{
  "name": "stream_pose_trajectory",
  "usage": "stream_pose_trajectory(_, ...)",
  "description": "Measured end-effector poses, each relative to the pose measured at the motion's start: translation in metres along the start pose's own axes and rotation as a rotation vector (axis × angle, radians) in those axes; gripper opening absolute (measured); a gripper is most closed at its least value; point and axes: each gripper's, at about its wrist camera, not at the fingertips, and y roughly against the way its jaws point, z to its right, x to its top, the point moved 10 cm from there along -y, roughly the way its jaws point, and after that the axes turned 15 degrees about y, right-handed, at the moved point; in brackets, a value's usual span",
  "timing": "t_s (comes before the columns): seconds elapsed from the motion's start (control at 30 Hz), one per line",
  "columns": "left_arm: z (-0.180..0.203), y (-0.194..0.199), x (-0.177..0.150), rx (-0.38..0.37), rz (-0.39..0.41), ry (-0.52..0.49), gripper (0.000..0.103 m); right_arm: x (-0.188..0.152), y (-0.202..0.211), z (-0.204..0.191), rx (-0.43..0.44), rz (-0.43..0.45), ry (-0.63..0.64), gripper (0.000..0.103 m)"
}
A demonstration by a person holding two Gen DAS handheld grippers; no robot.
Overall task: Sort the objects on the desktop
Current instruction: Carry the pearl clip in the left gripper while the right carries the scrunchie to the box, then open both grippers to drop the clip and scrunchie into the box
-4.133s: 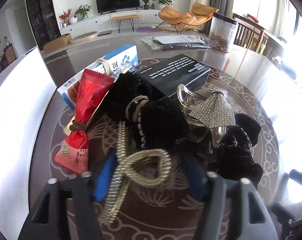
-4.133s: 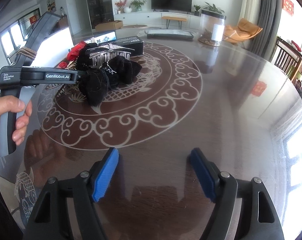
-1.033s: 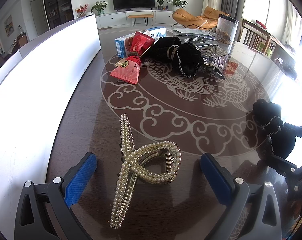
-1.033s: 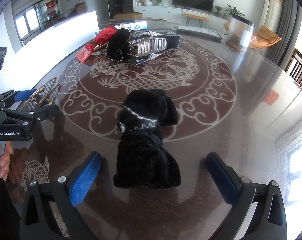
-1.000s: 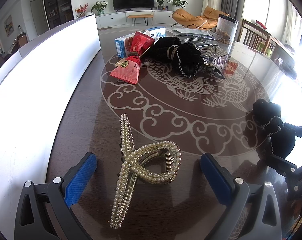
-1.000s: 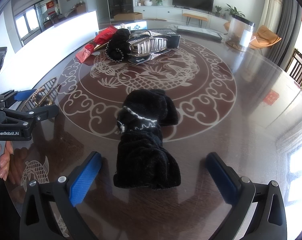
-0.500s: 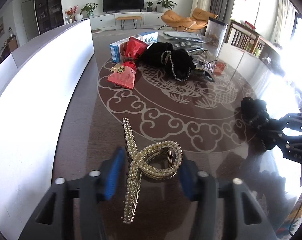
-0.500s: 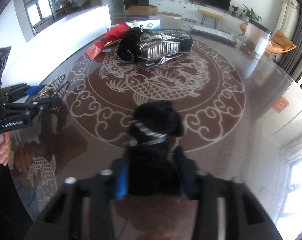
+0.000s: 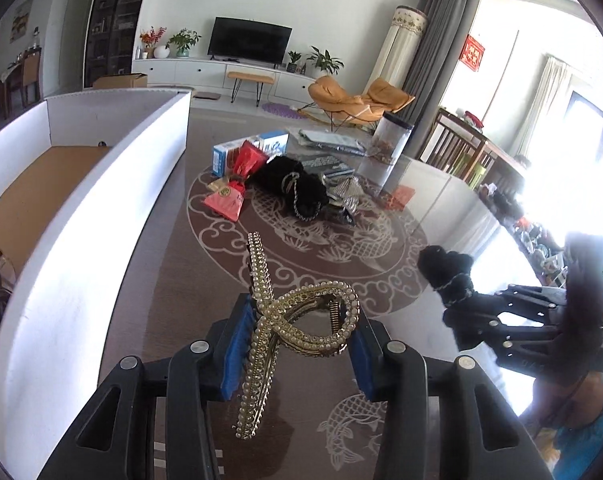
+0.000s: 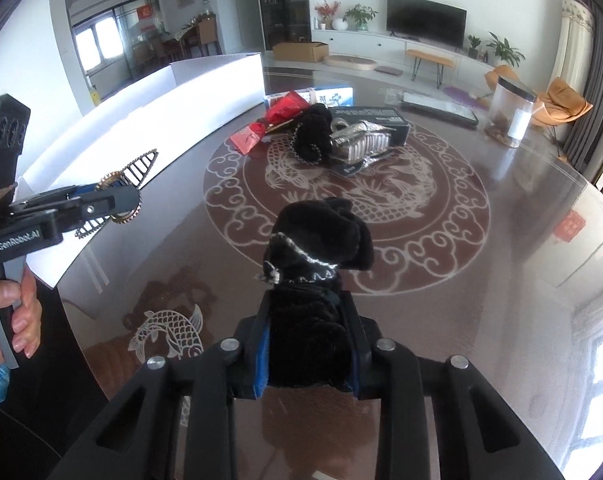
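While each claw grips, the pearl hair clip point(image 9: 297, 320) sits between left pads, black scrunchie point(image 10: 313, 280) between right.

The black scrunchie point(image 10: 317, 280) hides its lower half between the right tool's pads. Glare whites out the counter's point(image 9: 481, 216) right edge, and print on the black box point(image 10: 367, 114) is too small to read.

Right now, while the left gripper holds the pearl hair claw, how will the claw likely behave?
The pearl hair claw is probably rigid: its long arm sticks out unbent beyond the left gripper. The rounded pearls may let it twist between the pads. It looks light, perhaps fragile.
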Motion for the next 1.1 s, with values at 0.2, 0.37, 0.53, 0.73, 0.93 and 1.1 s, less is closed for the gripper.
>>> stream_pose_trajectory(0.2, -0.019, 0.075, 0.064, -0.015, 0.142, 0.082, 0.045, 0.087, 0.009, -0.031, 0.070, 0.120, 0.064, 0.030)
stream_pose_trajectory(0.37, -0.103, 0.123, 0.111, 0.120, 0.219, 0.178, 0.045, 0.187, 0.007, -0.099, 0.202, 0.222, 0.168, 0.030)
stream_pose_trajectory(0.53, -0.211, 0.127, 0.119, 0.297, 0.154, 0.312, 0.045, 0.264, -0.026, -0.187, 0.367, 0.224, 0.264, 0.031)
stream_pose_trajectory(0.73, -0.294, 0.109, 0.093, 0.444, 0.034, 0.474, 0.045, 0.288, -0.123, -0.244, 0.399, 0.027, 0.319, 0.033)
stream_pose_trajectory(0.93, -0.300, 0.103, 0.080, 0.404, 0.039, 0.554, 0.090, 0.283, -0.155, -0.248, 0.317, -0.020, 0.384, 0.087)
stream_pose_trajectory(1.1, -0.273, 0.114, 0.088, 0.415, 0.114, 0.490, 0.090, 0.283, -0.122, -0.222, 0.296, 0.060, 0.346, 0.087)
